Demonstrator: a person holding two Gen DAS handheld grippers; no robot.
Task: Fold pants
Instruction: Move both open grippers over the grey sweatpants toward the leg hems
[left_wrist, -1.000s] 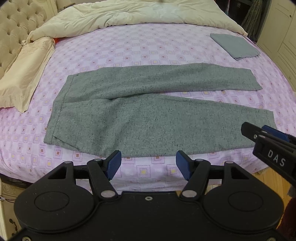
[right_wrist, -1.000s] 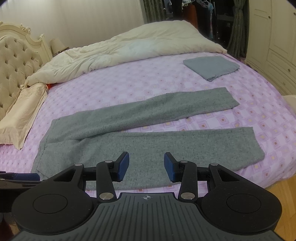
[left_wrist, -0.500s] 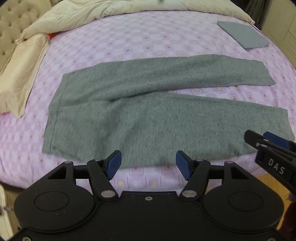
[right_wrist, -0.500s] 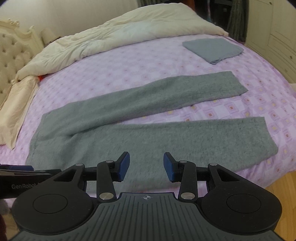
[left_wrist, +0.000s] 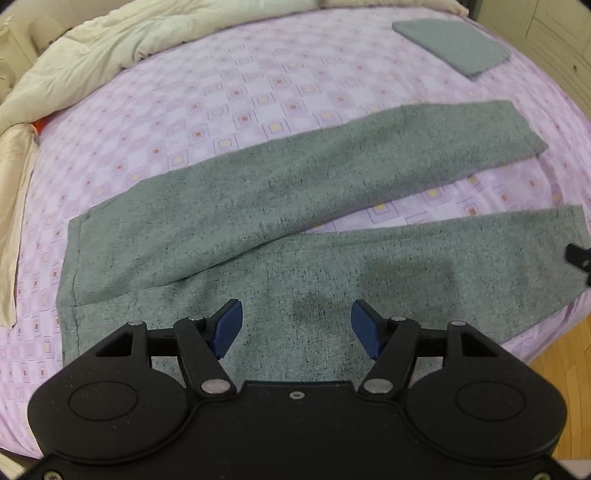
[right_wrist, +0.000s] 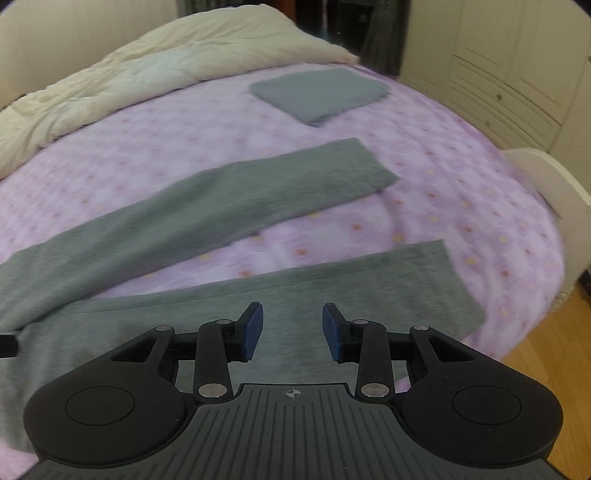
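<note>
- left gripper over near leg of the pants, close to the cloth, jaws spread wide, nothing between blue pads
- right gripper over the near leg toward the cuff end, jaws apart, empty; contact with fabric can't tell
- pants laid flat on the bed, gray, legs splayed in a V, waistband at left, cuffs at right; near leg along the bed's front edge
- no readable writing in either view; only a small crosshair mark on the right gripper body
- left view only: waistband seam, tan pillow at far left, orange bit under the duvet edge, black tip of the other gripper at right border
- right view only: white footboard, cream wardrobe doors, dark curtain behind; view is motion-blurred
- both views: folded gray cloth far right on the purple patterned sheet, well apart from pants; cream duvet bunched at the back; wood floor lower right
</note>
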